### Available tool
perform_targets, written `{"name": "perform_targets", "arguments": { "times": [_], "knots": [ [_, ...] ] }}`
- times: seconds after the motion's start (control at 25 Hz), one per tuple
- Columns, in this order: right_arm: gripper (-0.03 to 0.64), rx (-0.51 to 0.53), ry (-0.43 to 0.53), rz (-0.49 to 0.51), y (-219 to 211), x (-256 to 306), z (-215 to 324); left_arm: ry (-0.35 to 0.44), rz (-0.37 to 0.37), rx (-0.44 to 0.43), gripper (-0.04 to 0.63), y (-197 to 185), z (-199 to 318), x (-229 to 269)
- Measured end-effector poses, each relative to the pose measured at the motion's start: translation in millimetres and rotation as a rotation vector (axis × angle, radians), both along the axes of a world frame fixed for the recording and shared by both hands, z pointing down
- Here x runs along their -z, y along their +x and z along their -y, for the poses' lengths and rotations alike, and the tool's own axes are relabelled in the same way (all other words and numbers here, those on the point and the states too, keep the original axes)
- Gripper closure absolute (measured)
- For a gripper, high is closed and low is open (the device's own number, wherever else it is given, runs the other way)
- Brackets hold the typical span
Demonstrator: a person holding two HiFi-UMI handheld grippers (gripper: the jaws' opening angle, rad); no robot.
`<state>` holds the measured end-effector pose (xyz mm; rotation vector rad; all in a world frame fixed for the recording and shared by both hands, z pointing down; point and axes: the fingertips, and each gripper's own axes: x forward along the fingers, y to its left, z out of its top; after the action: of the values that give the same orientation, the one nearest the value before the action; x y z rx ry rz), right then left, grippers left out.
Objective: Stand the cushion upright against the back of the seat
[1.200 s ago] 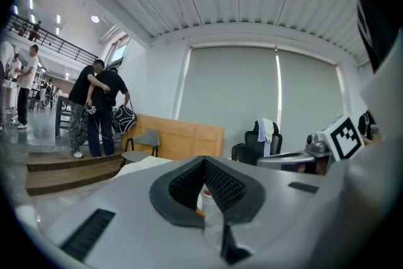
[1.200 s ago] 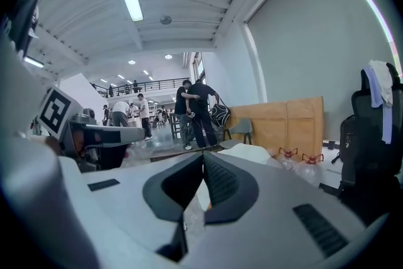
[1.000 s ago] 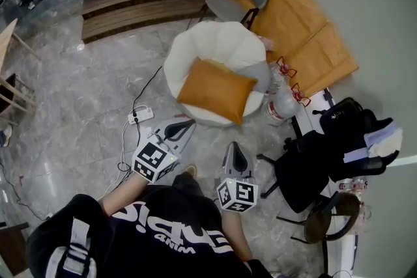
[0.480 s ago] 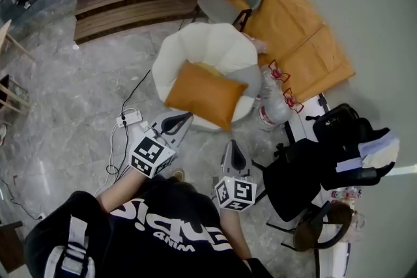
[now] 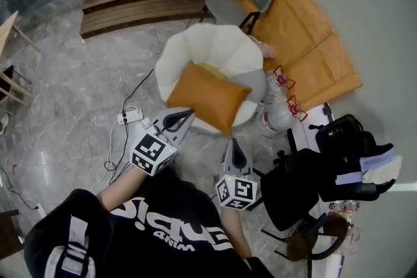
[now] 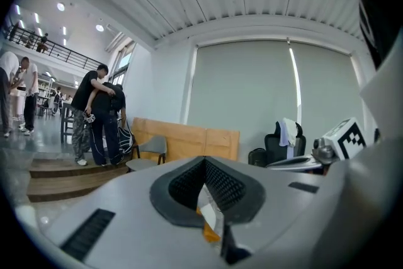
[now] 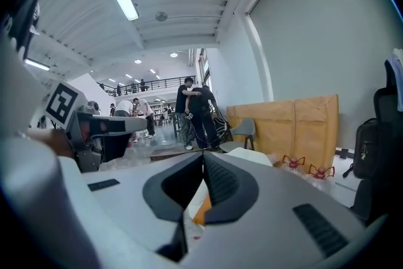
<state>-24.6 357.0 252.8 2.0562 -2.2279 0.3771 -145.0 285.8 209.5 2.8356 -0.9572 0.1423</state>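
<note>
An orange cushion [image 5: 208,96] lies flat and tilted on the seat of a round white armchair [image 5: 212,52], overhanging its front edge. My left gripper [image 5: 184,115] is shut with nothing in it, its tip just short of the cushion's near left corner. My right gripper [image 5: 233,147] is also shut and empty, a little below the cushion's near right corner. In the left gripper view a sliver of the orange cushion [image 6: 210,233] shows through the closed jaws of the left gripper [image 6: 204,164]; the right gripper view shows the cushion [image 7: 200,210] behind the right gripper [image 7: 203,157].
A power strip [image 5: 129,116] with cables lies on the marble floor left of the armchair. Two water jugs [image 5: 272,109] stand at its right, then a black office chair [image 5: 306,176] with bags. A grey chair [image 5: 238,0] and wooden panels [image 5: 293,29] stand behind. Several people stand by the wooden steps [image 5: 146,3].
Both grippers have moved forward toward the armchair; the cushion now lies just beyond the left gripper's tip. The cushion has not moved.
</note>
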Motion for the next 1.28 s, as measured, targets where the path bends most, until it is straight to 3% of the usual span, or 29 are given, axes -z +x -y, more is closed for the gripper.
{"name": "perform_targets", "arguments": {
  "times": [0.4, 0.88, 1.04, 1.28],
  "knots": [
    [0.595, -0.04, -0.007, 0.012, 29.5, -15.3, 41.6, 0.002, -0.014, -0.05, 0.588, 28.5, 39.3, -5.3],
    [0.595, -0.029, -0.023, 0.002, 45.4, -13.1, 146.0, -0.017, -0.02, -0.064, 0.588, 53.1, 145.2, -8.8],
    [0.595, -0.032, -0.024, -0.02, 52.6, -7.9, 187.3, -0.012, -0.118, -0.14, 0.588, 64.7, 177.0, 4.5],
    [0.595, -0.057, -0.029, -0.026, 67.9, -1.8, 237.2, 0.002, -0.085, -0.24, 0.588, 90.7, 221.1, 1.8]
  ]
}}
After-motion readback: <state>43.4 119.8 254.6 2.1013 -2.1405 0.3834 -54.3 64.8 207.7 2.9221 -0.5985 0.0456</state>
